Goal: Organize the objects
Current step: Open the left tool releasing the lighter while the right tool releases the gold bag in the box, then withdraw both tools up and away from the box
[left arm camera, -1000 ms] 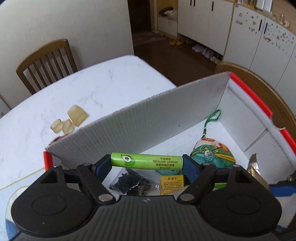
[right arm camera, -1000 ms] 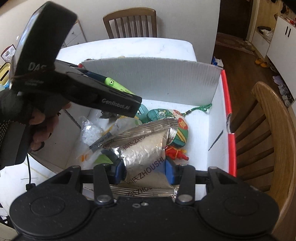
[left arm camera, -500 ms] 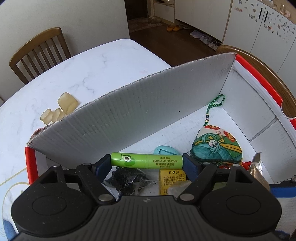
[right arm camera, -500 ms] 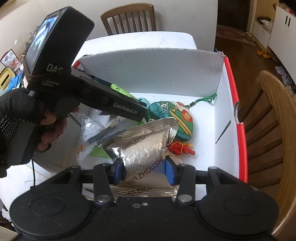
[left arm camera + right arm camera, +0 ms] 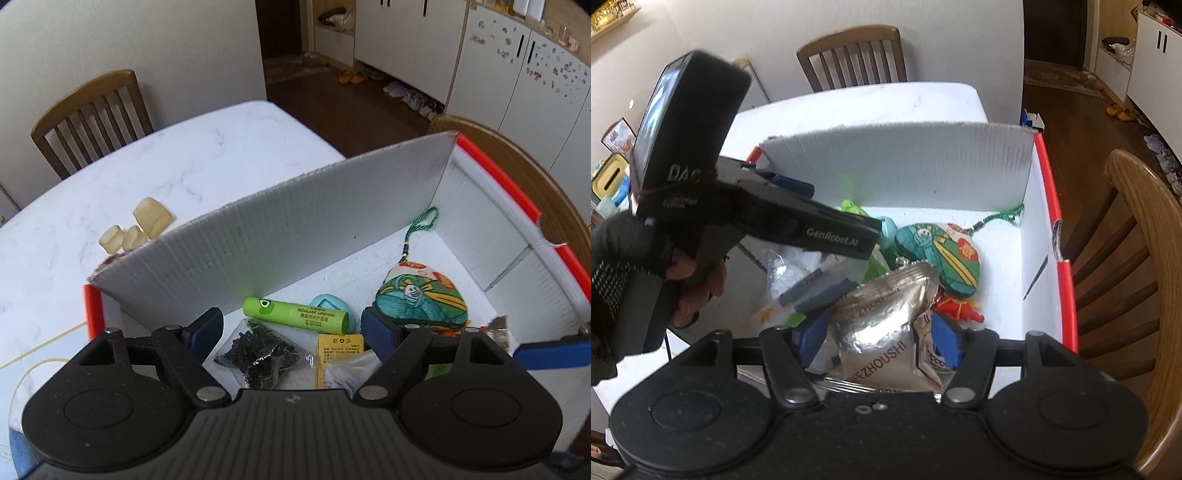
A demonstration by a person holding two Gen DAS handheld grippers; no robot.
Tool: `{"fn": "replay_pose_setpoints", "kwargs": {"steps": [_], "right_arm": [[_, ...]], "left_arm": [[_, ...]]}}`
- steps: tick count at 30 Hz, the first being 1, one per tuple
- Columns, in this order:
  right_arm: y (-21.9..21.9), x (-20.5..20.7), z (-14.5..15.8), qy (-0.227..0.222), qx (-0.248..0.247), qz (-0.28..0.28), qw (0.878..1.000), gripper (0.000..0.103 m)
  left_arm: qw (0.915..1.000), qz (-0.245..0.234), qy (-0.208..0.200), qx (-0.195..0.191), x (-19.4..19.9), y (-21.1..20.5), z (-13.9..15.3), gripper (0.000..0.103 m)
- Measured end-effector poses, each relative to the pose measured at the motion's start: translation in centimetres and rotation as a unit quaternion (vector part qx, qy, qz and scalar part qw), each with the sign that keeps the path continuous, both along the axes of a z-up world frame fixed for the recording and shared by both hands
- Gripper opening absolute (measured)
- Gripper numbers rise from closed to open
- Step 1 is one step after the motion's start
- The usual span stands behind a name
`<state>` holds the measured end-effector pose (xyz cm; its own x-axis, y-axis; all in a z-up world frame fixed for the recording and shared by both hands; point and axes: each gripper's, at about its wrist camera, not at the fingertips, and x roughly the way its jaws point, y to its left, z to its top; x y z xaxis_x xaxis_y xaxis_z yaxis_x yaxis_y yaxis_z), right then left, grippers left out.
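- Our left tongs gape, empty, above the green lipstick tube; withdrawing carelessly could scatter it.
- Our right tongs look loose around the crinkled silver foil pouch; it may slip.

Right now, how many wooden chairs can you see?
2. One wooden chair stands at the far end of the table, by the wall. The other chair is on the right, right beside the box. More may be hidden outside the views.
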<state>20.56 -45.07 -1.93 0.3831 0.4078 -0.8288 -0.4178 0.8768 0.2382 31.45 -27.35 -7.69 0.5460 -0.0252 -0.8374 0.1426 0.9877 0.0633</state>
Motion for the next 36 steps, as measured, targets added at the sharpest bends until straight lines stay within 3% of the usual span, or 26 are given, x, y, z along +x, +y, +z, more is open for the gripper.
{"fn": "replay_pose_setpoints", "kwargs": {"steps": [18, 32, 33, 35, 36], "right_arm": [[-0.4, -2.4, 3.7, -0.061, 0.043, -0.026, 0.997, 0.076], [-0.1, -4.8, 5.9, -0.098, 0.075, -0.068, 0.990, 0.086], [-0.1, -5.0, 6.0, -0.101, 0.077, -0.072, 0.989, 0.087], [0.0, -5.3, 6.3, -0.107, 0.083, -0.078, 0.988, 0.087], [0.0, -5.5, 6.4, -0.110, 0.085, -0.079, 0.987, 0.087]], "left_arm": [[0.9946, -0.025, -0.092, -0.040, -7.0, 1.7, 6.7, 0.084], [0.9865, -0.032, -0.146, -0.067, -12.1, 5.1, 10.1, 0.090], [0.9862, -0.031, -0.148, -0.067, -12.2, 5.4, 10.2, 0.091], [0.9854, -0.027, -0.152, -0.071, -12.6, 5.8, 10.5, 0.103], [0.9846, -0.025, -0.157, -0.074, -12.8, 6.0, 10.6, 0.103]]}}
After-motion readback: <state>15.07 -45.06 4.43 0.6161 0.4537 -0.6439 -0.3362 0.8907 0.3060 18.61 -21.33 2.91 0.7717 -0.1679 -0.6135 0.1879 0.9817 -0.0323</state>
